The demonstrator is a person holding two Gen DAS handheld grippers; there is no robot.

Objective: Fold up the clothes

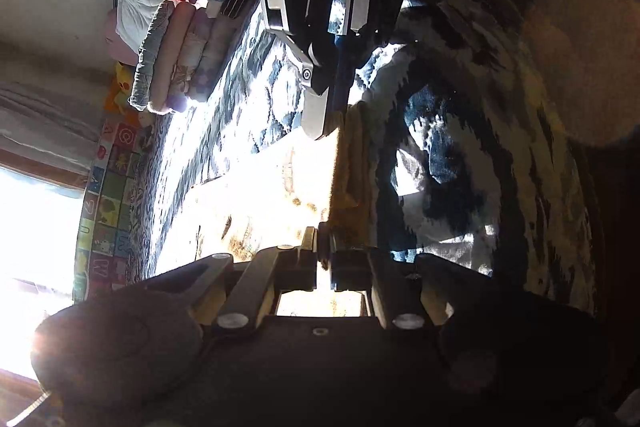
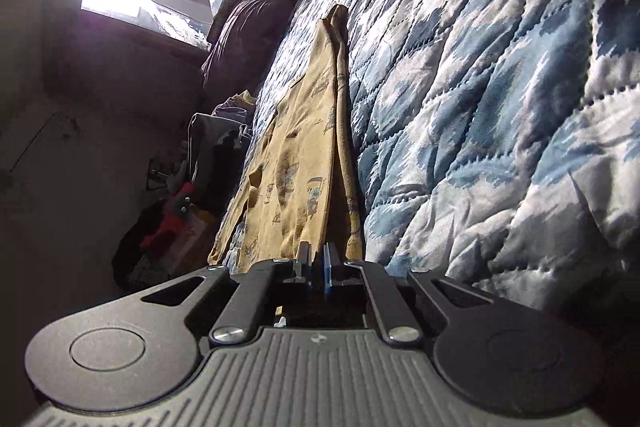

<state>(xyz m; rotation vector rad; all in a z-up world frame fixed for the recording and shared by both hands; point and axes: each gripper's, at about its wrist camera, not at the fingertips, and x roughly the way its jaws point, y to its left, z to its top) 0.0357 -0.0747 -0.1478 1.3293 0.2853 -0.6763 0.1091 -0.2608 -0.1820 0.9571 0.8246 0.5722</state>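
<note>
Two grippers clamp one yellow printed garment [image 2: 304, 163], lifted edge-up off the quilted bed [image 2: 500, 115]: left gripper [image 1: 323, 259] and right gripper [image 2: 316, 263] both closed on fabric. Mid-fold, I judge; stack of folded clothes [image 1: 188, 39] already done.

Both wrist views sit low and close over the blue quilted bed [image 2: 500, 87], rolled sideways. They face each other along the yellow garment [image 2: 304, 163], which both views share.
</note>
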